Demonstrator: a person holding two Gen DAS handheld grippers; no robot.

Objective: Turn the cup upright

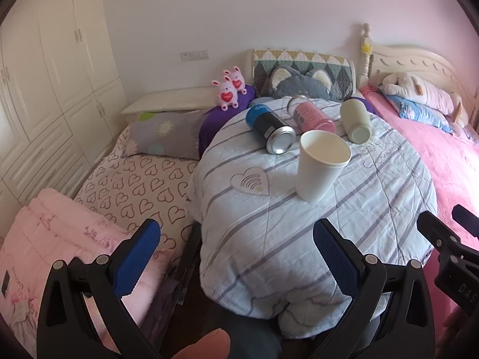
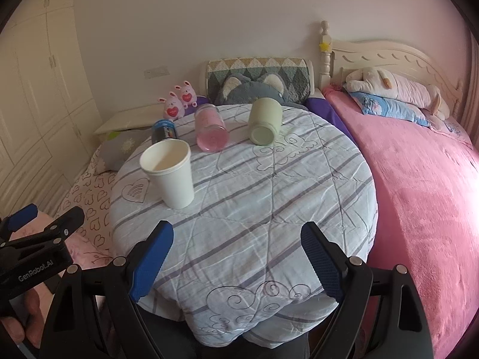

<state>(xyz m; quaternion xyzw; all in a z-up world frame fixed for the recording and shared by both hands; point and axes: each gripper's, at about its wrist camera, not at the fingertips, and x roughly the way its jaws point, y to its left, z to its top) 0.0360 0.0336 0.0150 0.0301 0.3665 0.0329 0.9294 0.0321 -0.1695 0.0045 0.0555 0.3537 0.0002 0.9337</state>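
A white paper cup [image 1: 321,166] stands upright, mouth up, on the striped quilt-covered round surface [image 1: 269,224]; it also shows in the right wrist view [image 2: 170,173]. Behind it, lying on their sides, are a blue-and-black can [image 1: 271,127], a pink cup [image 1: 312,115] and a pale green cup [image 1: 356,121]. The right wrist view shows the can [image 2: 163,131], pink cup [image 2: 211,131] and green cup [image 2: 265,121]. My left gripper [image 1: 236,239] is open and empty, well short of the cups. My right gripper [image 2: 238,242] is open and empty above the quilt's near part.
A heart-print bed [image 1: 140,185] and folded pink blanket [image 1: 60,239] lie left. A pink bed [image 2: 425,194] with a plush toy lies right. Stuffed toys and a cushion [image 1: 302,68] sit behind the quilt. The right gripper [image 1: 449,239] shows at the left wrist view's right edge.
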